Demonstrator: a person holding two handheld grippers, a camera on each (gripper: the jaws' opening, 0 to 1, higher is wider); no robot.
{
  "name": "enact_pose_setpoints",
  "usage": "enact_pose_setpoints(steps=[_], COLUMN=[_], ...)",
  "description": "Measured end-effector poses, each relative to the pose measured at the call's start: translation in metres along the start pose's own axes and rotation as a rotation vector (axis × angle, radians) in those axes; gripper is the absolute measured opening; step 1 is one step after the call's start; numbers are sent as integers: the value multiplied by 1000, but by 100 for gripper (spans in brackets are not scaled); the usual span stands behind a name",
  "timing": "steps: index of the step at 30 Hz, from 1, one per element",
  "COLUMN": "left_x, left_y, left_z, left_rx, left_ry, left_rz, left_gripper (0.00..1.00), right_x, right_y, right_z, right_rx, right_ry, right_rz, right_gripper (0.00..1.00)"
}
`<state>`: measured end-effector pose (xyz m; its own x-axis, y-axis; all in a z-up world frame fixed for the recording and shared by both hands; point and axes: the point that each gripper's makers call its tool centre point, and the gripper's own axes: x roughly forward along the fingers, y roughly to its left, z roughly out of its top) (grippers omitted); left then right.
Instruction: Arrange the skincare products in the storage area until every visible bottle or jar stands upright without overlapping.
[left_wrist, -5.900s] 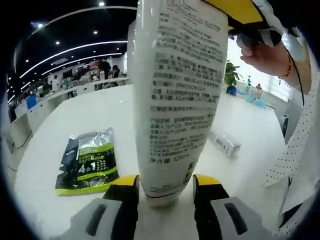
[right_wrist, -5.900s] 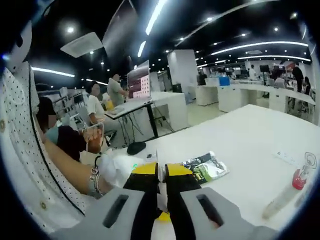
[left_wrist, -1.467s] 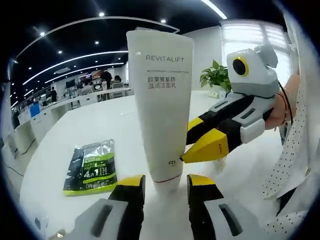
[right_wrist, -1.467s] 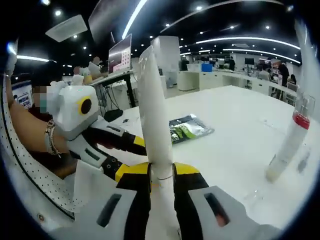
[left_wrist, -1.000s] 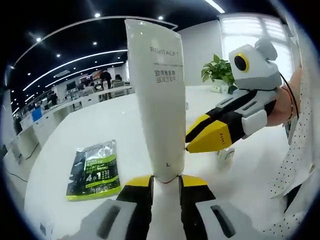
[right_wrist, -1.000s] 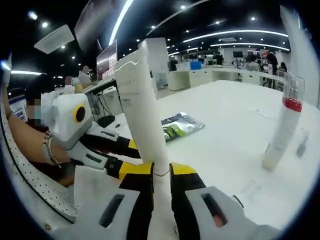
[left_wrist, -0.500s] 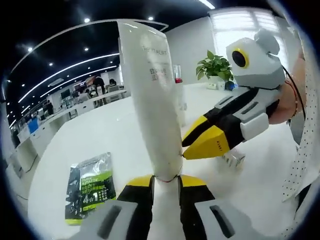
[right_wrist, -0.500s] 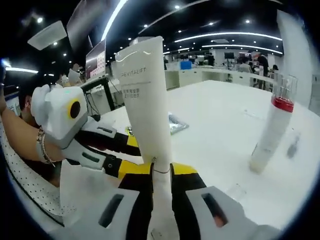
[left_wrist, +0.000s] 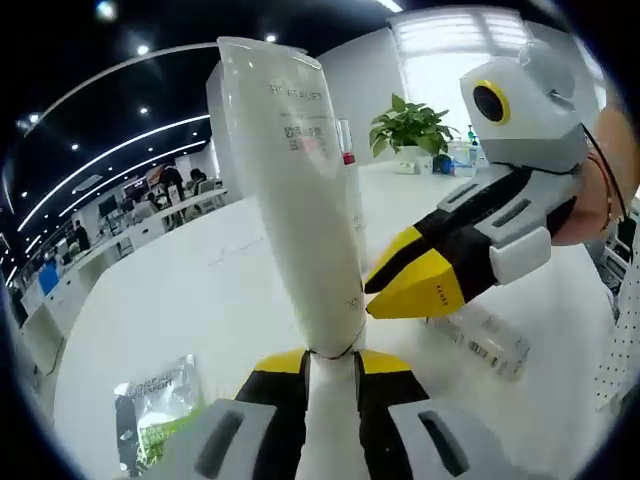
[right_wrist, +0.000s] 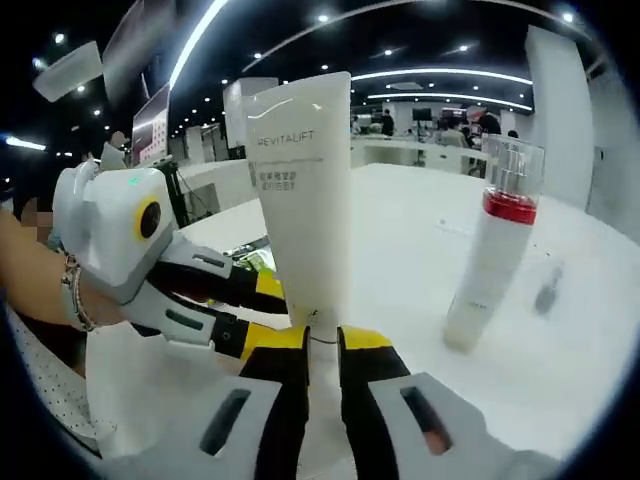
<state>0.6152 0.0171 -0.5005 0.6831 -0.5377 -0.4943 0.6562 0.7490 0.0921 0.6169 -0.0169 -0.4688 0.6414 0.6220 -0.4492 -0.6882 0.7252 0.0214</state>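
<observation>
In the left gripper view, a green and black foil sachet (left_wrist: 152, 408) lies flat at the far left on the smooth white table (left_wrist: 200, 310), its crinkled surface catching the light. Right of it, in the middle, the left gripper (left_wrist: 331, 362) has its yellow-tipped jaws pressed against the white cap end of the Revitalift tube (left_wrist: 295, 200). The tube is a tall, matte white plastic cleanser tube that widens from the round cap to a flat crimped seal at the top; it carries grey printed lettering and leans slightly left in this view. Next comes the right gripper (left_wrist: 385, 290), reaching in from the right, its yellow wedge tips meeting at the tube's lower side; its body is glossy white and black, held by a hand (left_wrist: 612, 180). Below it a small clear box with a barcode (left_wrist: 484, 338) lies flat on the table, and a potted plant (left_wrist: 410, 128) stands far behind.

In the right gripper view, the left gripper (right_wrist: 262, 292) enters from the left, its yellow tip beside the tube's base. In the centre the Revitalift tube (right_wrist: 303, 190) stands upright, cap down, with the right gripper (right_wrist: 321, 347) clamped narrowly on its cap. To the right, well apart, a slim white pump bottle with a red collar and clear cap (right_wrist: 490, 250) stands upright on the table (right_wrist: 590, 350).
</observation>
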Motion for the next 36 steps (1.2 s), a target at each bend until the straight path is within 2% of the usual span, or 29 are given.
enact_pose_setpoints(steps=[12, 16, 20, 26, 30, 32, 36], left_x=[37, 48, 58, 71, 73, 74, 79], left_y=[2, 4, 8, 12, 11, 10, 9], left_z=[13, 19, 25, 31, 34, 34, 34], left_rx=[12, 16, 17, 35, 0, -44, -61], left_ry=[20, 17, 19, 30, 26, 23, 23], left_rz=[-20, -32, -45, -54, -47, -34, -16], left_gripper=[17, 17, 16, 14, 16, 18, 23], right_x=[-14, -26, -39, -68, -80, -84, -88], right_y=[-32, -40, -47, -69, -88, -93, -96], right_z=[-9, -8, -15, -13, -20, -25, -32], right_rx=[79, 111, 133, 272, 283, 286, 283], right_ry=[0, -16, -5, -71, -58, -50, -32], right_rz=[-94, -117, -123, -154, -197, -213, -232], right_gripper=[4, 4, 2, 0, 0, 0, 0])
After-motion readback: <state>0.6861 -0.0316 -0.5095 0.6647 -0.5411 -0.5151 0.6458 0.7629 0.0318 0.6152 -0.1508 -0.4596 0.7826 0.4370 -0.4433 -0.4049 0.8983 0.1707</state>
